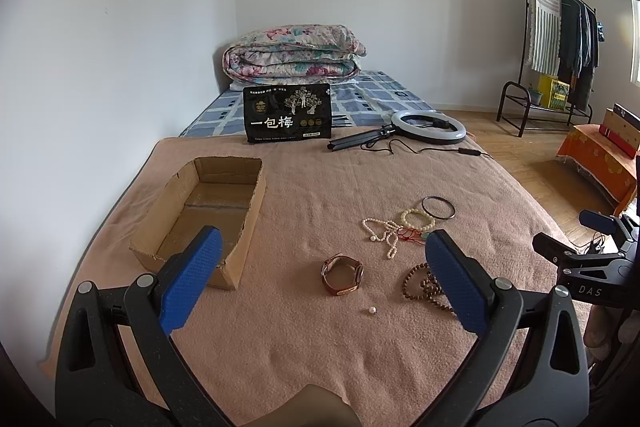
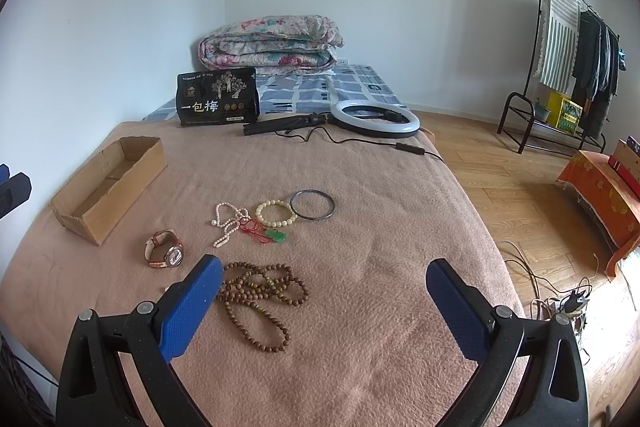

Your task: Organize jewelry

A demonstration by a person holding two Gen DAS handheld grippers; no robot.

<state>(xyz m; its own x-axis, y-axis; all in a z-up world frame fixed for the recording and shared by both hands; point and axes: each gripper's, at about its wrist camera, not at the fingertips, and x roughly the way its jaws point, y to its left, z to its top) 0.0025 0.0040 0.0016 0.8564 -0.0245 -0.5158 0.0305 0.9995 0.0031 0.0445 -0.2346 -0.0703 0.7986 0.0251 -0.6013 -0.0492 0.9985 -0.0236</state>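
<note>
Already poised over a bed (image 1: 320, 367) spread with a pinkish-brown blanket, two hand-held grippers hang with fingers wide apart and nothing between them. The left gripper (image 1: 324, 279) frames a wristwatch (image 1: 343, 275) lying on its side, strap curled into a loop, its dial turned toward the right gripper (image 2: 324, 303). A single loose pearl (image 1: 372, 311) sits just in front of the watch. Near the right gripper's left finger (image 2: 192, 311) lies a heap of brown wooden prayer beads (image 2: 262, 297), its longest loop trailing toward the camera. Farther back are a pearl strand (image 2: 228, 223), a red cord with a green pendant (image 2: 276, 235), a cream bead bracelet (image 2: 276, 213) and a dark bangle (image 2: 312, 211) lying flat, the bracelet touching the bangle.

An empty cardboard box (image 1: 208, 215), open-topped, stands to the left, its long side running away from the viewer toward the folded quilt (image 1: 294, 53).

Nothing appears sorted yet. A clean first pick would likely be the watch: closing across the strap loop rather than the dial, then lowering it lengthwise into the box.
</note>
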